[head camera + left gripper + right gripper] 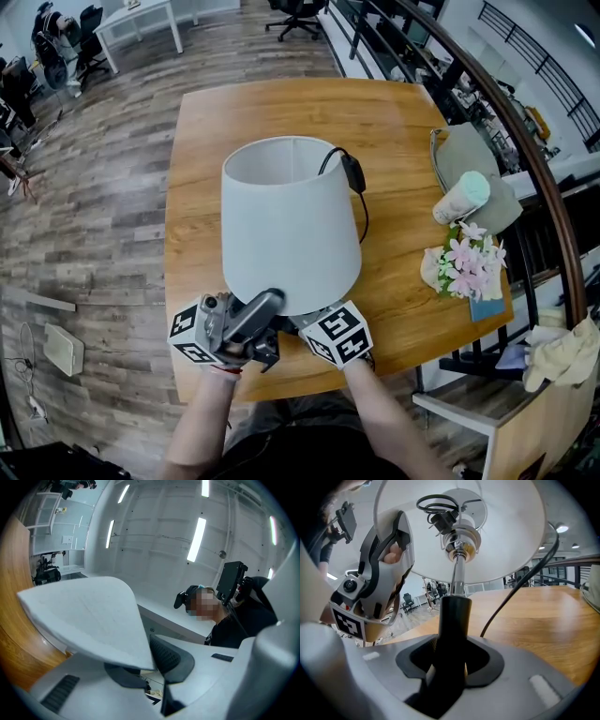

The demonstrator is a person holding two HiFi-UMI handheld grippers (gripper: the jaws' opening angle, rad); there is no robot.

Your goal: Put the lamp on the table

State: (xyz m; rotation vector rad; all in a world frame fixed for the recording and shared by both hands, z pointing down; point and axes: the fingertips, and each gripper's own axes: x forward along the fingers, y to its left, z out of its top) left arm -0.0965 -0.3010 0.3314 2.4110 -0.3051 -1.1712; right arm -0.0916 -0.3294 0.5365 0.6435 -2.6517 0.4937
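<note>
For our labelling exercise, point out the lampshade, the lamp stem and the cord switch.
lampshade [286, 225]: head view, outer wall.
lamp stem [453, 617]: right gripper view, black lower sleeve.
cord switch [353, 173]: head view, switch body.

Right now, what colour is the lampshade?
Plain white lampshade, clearest in the head view.

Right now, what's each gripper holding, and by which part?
The lamp, held by both. The right gripper's jaws clamp the black stem below the socket; the left gripper's jaws pinch the shade at its lower rim.
</note>
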